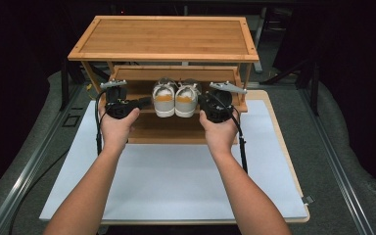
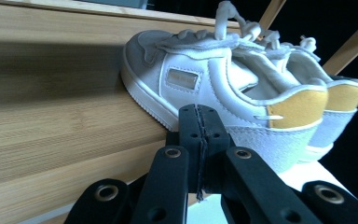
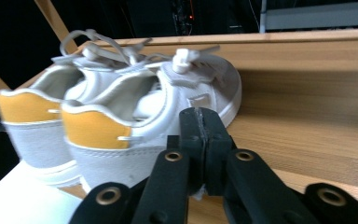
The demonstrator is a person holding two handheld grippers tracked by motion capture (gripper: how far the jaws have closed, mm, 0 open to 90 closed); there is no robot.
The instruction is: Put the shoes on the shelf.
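Our left claw (image 1: 146,102) is clenched on nothing, its black jaws pressed together just left of the pair of small white sneakers with yellow heel patches (image 1: 175,98). The sneakers stand side by side on the middle shelf of the bamboo shoe rack (image 1: 164,38), heels toward us, above the white worktop (image 1: 176,181). Our right claw (image 1: 201,104) is likewise clenched and empty, just right of them.
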